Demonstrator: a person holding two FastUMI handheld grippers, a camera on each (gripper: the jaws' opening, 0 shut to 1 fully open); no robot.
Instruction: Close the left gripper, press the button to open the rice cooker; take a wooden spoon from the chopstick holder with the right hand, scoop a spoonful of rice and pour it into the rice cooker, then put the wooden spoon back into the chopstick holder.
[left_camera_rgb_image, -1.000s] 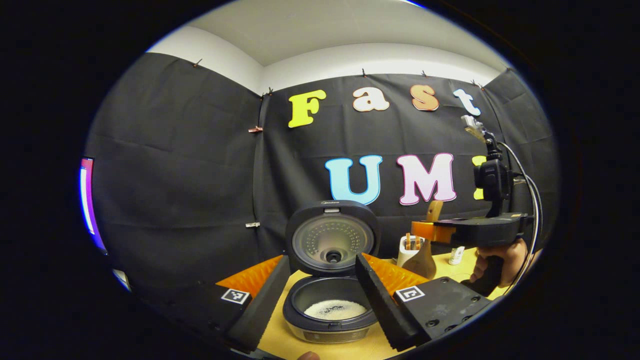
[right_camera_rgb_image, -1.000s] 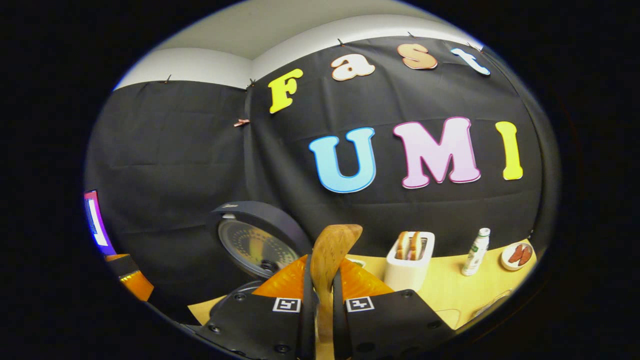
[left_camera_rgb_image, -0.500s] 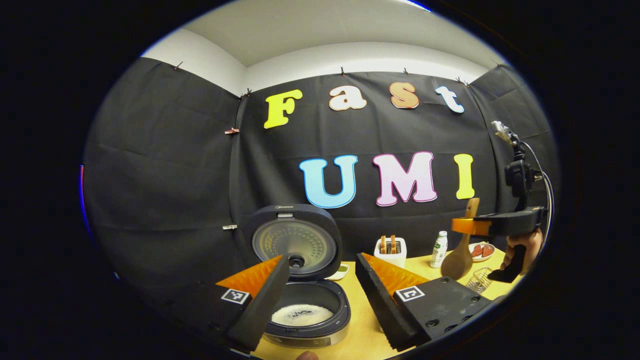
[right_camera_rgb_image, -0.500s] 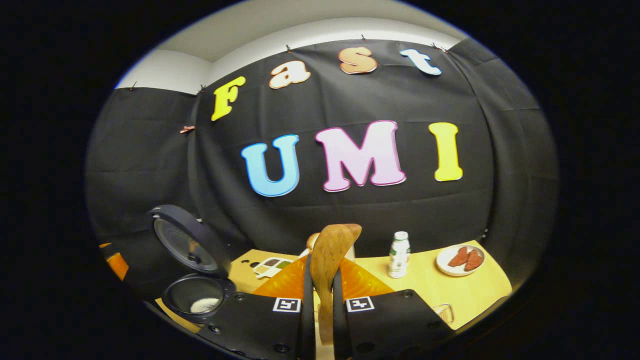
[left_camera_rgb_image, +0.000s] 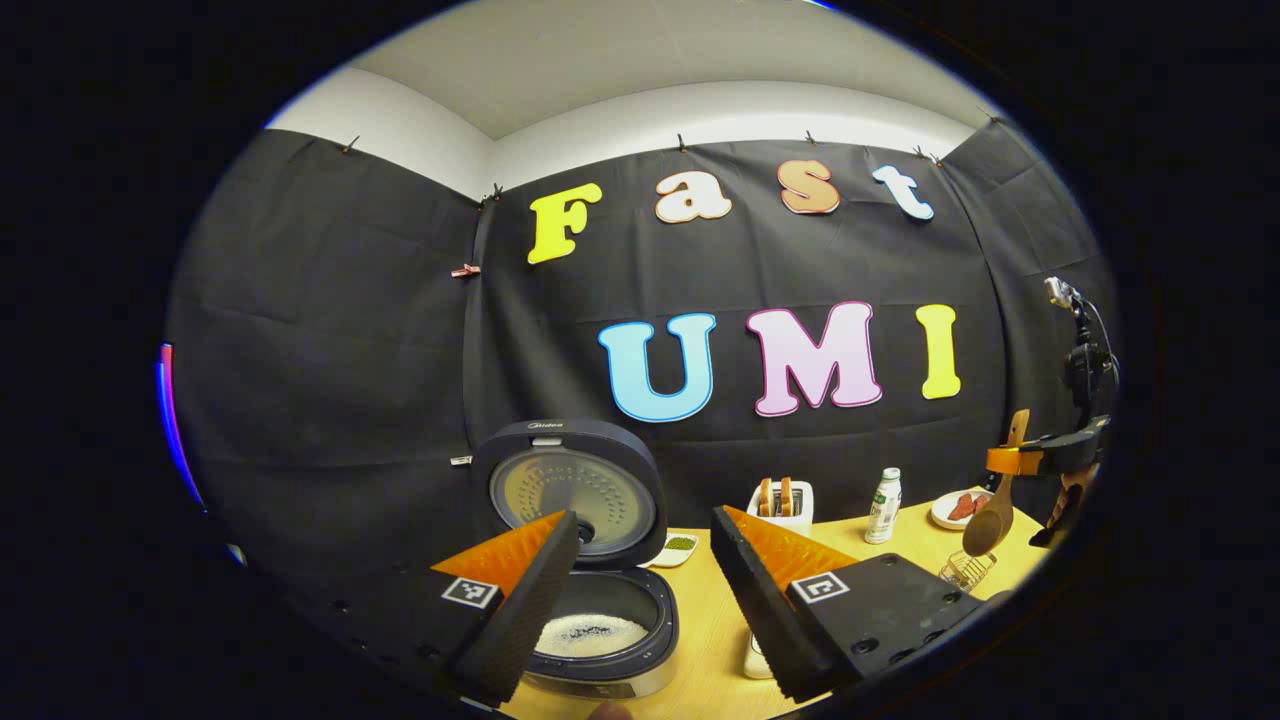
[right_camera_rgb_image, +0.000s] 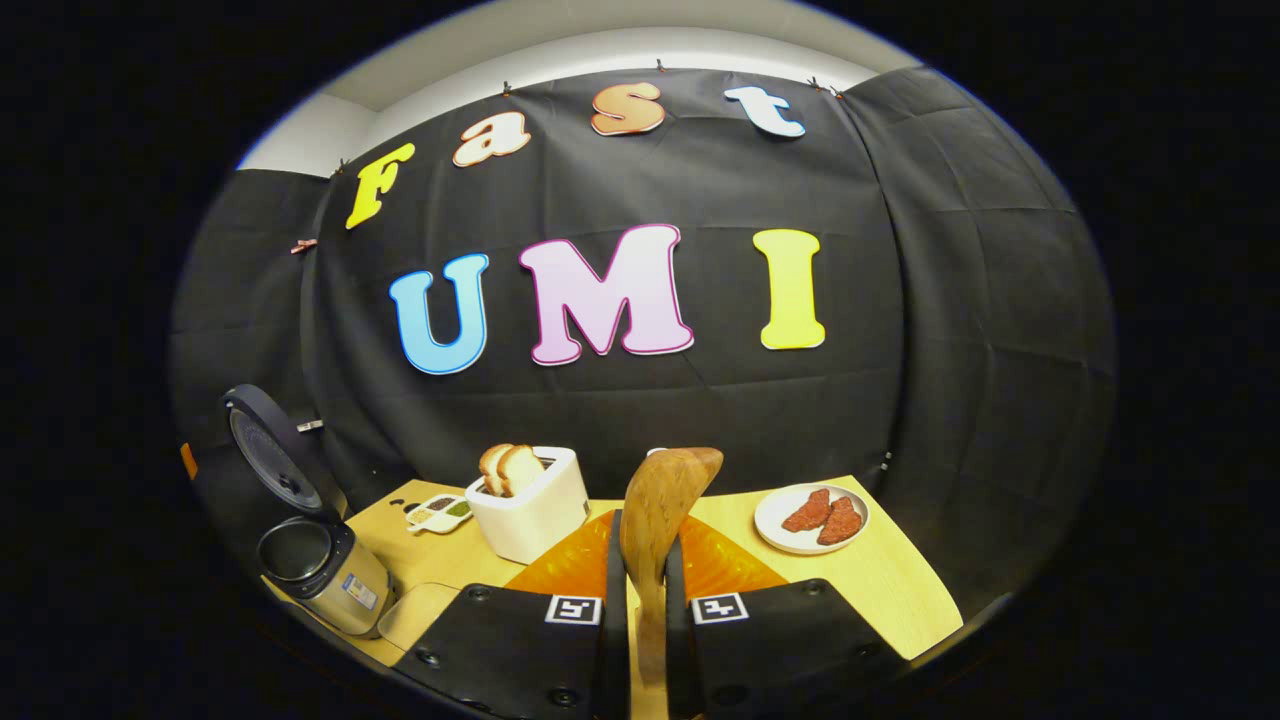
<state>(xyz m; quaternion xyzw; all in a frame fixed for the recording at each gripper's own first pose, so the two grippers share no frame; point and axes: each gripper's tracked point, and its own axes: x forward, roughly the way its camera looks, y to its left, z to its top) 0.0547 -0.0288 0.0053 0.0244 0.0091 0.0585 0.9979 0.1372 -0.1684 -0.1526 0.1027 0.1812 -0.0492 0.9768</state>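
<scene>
In the left gripper view the left gripper (left_camera_rgb_image: 640, 590) stands wide apart and empty above the open rice cooker (left_camera_rgb_image: 590, 560) with rice in its pot, the wooden spoon (left_camera_rgb_image: 993, 510) hanging far right over a wire holder (left_camera_rgb_image: 965, 570), while in the right gripper view the right gripper (right_camera_rgb_image: 640, 610) clamps both fingers on the spoon's handle above the table (right_camera_rgb_image: 900, 590).

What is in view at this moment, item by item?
rice cooker: one, dark, lid up, rice inside, table's left
wooden spoon: one, brown, clamped in right gripper
toaster: one, white, two bread slices, mid-table
bottle: one, white, right of toaster
plate: one, white, red pieces, right rear
small dish: one, white, beside cooker
wire holder: one, metal, under spoon
table: one, light wood
left gripper: open, over cooker
right gripper: shut on spoon
</scene>
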